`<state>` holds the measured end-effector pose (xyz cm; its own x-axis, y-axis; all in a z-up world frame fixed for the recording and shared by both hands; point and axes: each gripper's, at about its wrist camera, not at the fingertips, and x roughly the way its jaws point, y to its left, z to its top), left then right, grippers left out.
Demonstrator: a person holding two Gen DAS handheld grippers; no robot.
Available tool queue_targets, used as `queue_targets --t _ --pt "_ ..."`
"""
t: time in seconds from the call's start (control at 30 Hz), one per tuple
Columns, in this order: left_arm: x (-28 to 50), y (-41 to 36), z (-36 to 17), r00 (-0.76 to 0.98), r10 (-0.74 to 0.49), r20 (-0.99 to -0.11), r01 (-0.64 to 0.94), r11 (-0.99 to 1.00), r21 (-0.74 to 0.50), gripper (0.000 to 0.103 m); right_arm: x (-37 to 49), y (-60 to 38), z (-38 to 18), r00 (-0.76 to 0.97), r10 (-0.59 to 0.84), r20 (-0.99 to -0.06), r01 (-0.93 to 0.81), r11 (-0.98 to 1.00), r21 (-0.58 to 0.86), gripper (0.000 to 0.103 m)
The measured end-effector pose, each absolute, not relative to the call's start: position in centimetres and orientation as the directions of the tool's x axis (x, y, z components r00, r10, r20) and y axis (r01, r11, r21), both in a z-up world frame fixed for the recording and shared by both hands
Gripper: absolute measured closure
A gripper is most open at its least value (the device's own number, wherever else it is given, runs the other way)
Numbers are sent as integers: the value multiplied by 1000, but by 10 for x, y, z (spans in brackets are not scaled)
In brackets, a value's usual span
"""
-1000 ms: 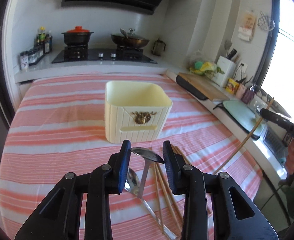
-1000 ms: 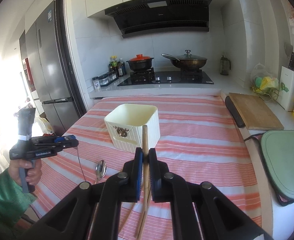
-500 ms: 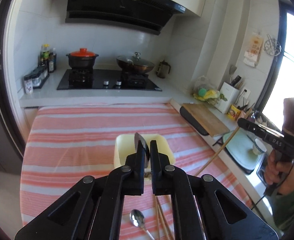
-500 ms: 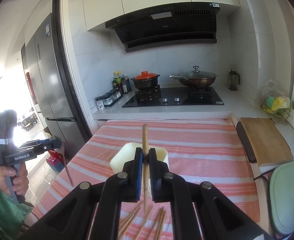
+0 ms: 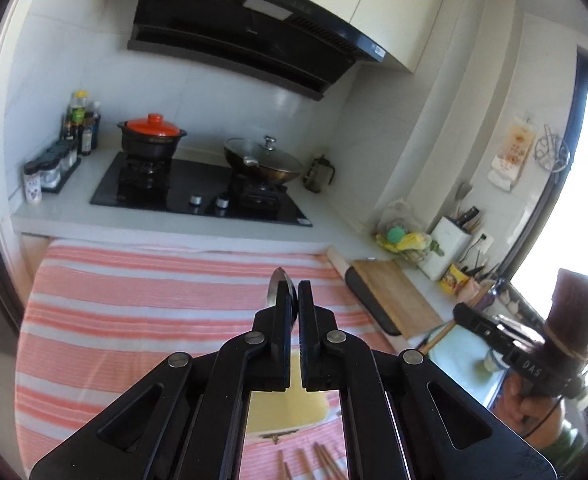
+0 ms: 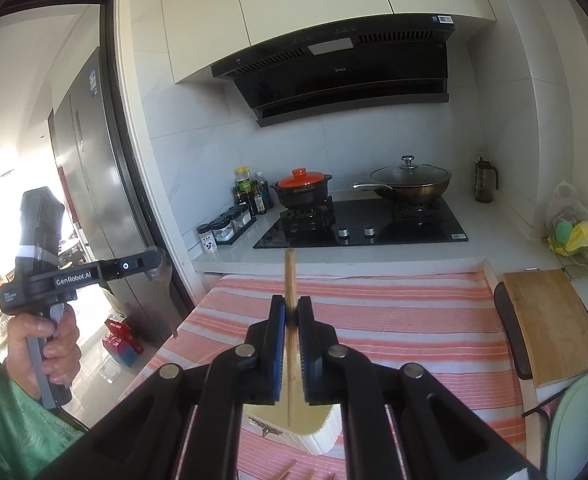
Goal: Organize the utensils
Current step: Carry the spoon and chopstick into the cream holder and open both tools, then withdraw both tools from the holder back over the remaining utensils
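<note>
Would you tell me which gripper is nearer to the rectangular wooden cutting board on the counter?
Right. The right gripper, clamping a wooden chopstick, hangs on the table's cutting board side; the left gripper, clamping a metal spoon, hangs farther away, toward the grey refrigerator.

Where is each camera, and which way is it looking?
Left wrist: rides the left gripper, facing the stove; a spoon is pinched, and a hand shows at right.
Right wrist: rides the right gripper, pinching a chopstick; a hand shows at left.
Both share the stove, the striped cloth and the cream box.
</note>
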<state>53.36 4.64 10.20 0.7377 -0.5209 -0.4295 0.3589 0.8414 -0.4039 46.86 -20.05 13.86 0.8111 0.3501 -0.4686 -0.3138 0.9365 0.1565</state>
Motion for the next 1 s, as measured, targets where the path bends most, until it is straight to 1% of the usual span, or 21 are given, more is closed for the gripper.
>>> queue_targets --t 0.07,0.2,0.3,0.47,0.57,0.73,0.8,0.83,0.87,0.9,0.93,0.97,1.0 --pt "544 46 96 721 -553 -419 352 812 -465 103 478 -198 134 811 345 -472 -310 938 153 96" --pt "562 33 87 706 -582 -403 346 780 -521 102 497 -193 124 816 351 -460 -306 937 170 96" --pt "572 25 72 694 -602 -396 328 753 -570 102 514 -188 109 813 341 -472 -300 940 162 96" --pt "585 26 26 674 -631 -385 247 683 -687 102 549 -182 63 747 318 -584 -267 948 174 96" --pt "596 28 -3 666 -614 -424 181 684 -707 102 565 -181 39 701 313 -641 -254 949 186 96" --pt "615 31 -36 672 -516 -530 86 766 -637 101 591 -175 8 638 279 -717 -233 958 165 96" --pt "623 35 -45 674 -454 -582 24 801 -598 94 600 -174 0 615 262 -744 -220 963 157 95" --pt "626 39 -47 673 -433 -600 -3 809 -588 83 602 -173 -1 610 247 -753 -220 966 139 93" --pt "625 44 -48 675 -415 -610 -26 813 -582 78 602 -173 2 614 228 -755 -215 969 118 84" --pt "623 48 -45 681 -400 -613 -39 816 -576 78 598 -175 9 629 220 -746 -209 972 110 77" --pt "617 53 -39 692 -389 -609 -40 821 -569 75 590 -178 19 650 226 -726 -206 971 117 77" --pt "609 59 -29 706 -377 -600 -30 830 -557 65 581 -182 32 668 238 -705 -208 969 130 74" --pt "599 63 -19 722 -357 -593 -21 845 -534 62 570 -186 46 686 246 -684 -210 968 138 69"
